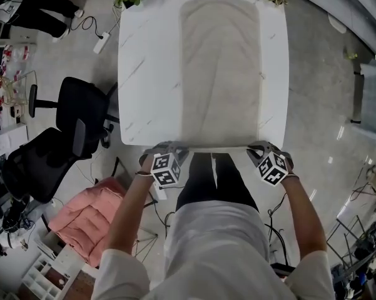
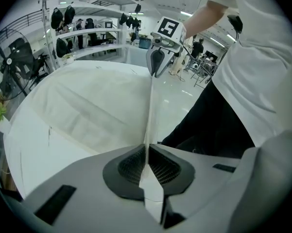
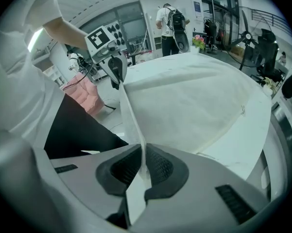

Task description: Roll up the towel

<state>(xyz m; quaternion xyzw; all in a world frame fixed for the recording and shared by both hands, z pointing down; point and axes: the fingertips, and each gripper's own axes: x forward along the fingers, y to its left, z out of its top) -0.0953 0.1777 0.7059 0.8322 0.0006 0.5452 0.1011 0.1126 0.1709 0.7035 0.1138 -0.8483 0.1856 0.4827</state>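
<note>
The towel is a pale cream rectangle with faint creases. It lies spread flat, its long side stretching away from both claws. One corner of its near short edge is pinched between the jaws of the left gripper, the other between the jaws of the right gripper. That edge stands up as a thin, taut fold from one claw to the other.

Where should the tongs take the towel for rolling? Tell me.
The near hem's two corners, from the person's side: the towel lies flat with that hem at the near edge of the table. The left tongs and right tongs are shut there.
</note>
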